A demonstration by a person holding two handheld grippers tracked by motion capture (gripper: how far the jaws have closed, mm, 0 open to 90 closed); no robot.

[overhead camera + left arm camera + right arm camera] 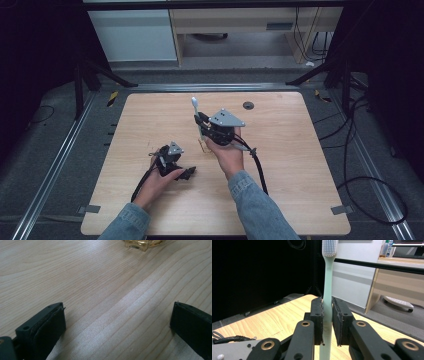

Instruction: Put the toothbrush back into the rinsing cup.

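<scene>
Left tongs (187,173): spread, empty, low over the counter (150,115). Amber glass item (141,244): on the counter just ahead of them. Right tongs (327,315): pinching a pale green toothbrush (327,287) upright, bristle head uppermost, above mid-counter.

I note the worktop (150,115) is pale wood with visible grain and a smooth, faintly sheened finish. The toothbrush (327,290) looks like matt mint plastic; the right claw (327,312) has matt black, rough-edged pads (319,315).
</scene>
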